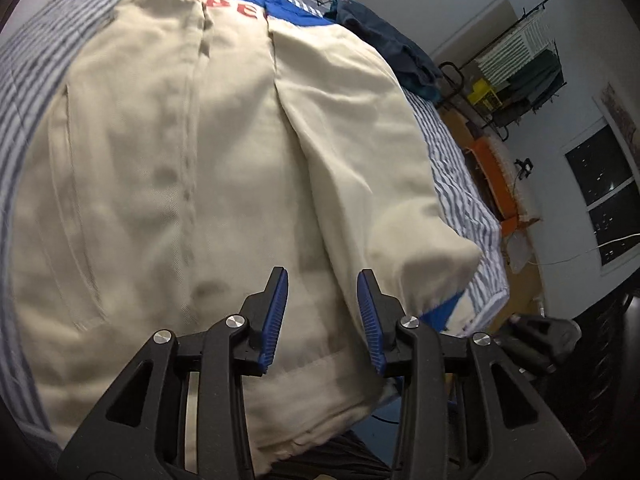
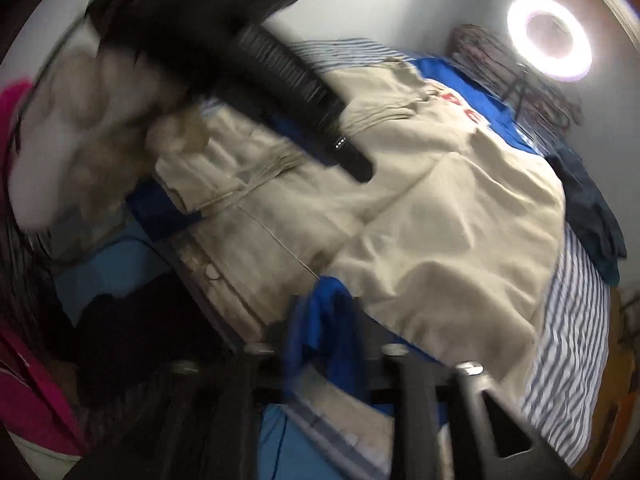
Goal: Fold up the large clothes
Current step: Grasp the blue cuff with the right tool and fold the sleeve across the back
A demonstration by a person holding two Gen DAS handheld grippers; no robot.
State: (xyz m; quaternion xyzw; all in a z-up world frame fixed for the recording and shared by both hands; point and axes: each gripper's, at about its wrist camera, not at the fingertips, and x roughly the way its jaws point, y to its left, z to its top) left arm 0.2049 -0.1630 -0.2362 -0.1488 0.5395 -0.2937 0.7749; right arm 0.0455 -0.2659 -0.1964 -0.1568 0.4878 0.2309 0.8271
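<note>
A large cream jacket (image 1: 208,168) with blue trim and red letters lies spread on a striped bed (image 1: 36,64). One sleeve (image 1: 360,168) is folded in over its body. My left gripper (image 1: 322,280) hovers open and empty just above the jacket's lower part. In the right wrist view the jacket (image 2: 440,220) fills the middle. My right gripper (image 2: 324,300) is blurred at the jacket's near edge, with the blue cuff (image 2: 332,320) between its fingers. My right gripper also shows in the left wrist view (image 1: 540,340) beside the cuff.
A dark blue garment (image 1: 396,52) lies at the bed's far right side. A drying rack (image 1: 516,56) and an orange object (image 1: 496,184) stand on the floor beyond the bed. A ring light (image 2: 550,38) glows at the far wall. My sleeved arm (image 2: 280,72) crosses the right wrist view.
</note>
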